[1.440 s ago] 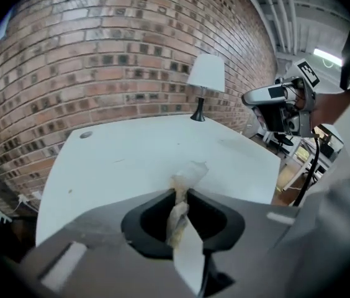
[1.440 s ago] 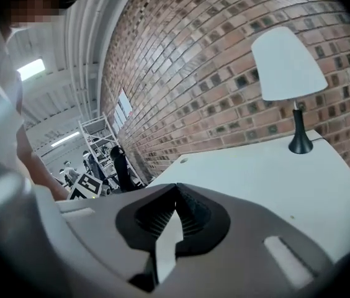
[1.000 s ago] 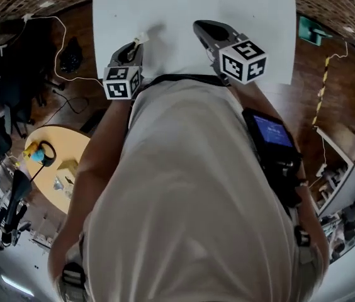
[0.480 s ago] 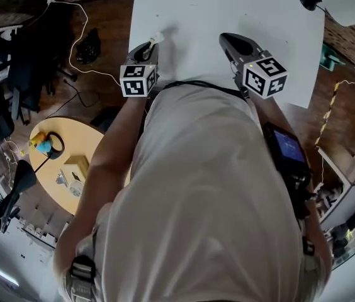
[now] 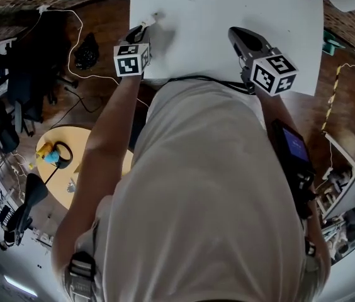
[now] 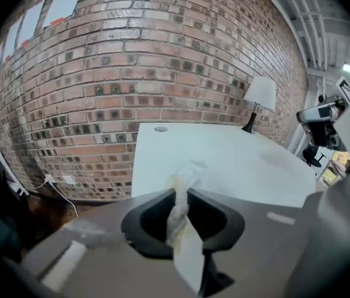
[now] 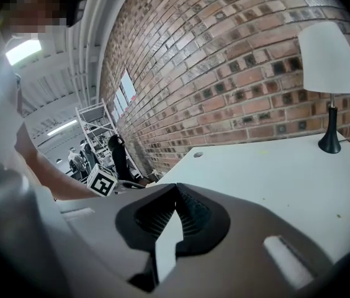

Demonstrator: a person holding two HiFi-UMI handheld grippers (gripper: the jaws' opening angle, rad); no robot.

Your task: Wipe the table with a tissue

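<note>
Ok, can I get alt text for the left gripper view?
The left tool is clamped on a twisted white tissue that pokes out past its tips. Beyond lies a white table against a brick wall, with a white-shaded lamp at its far right corner.

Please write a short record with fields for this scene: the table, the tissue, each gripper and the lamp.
table: white, next to a brick wall
tissue: crumpled, near the table's left edge in the head view
left gripper: shut on the tissue
right gripper: shut, nothing in it, over the table
lamp: white shade, dark base, standing at a far corner of the table
</note>
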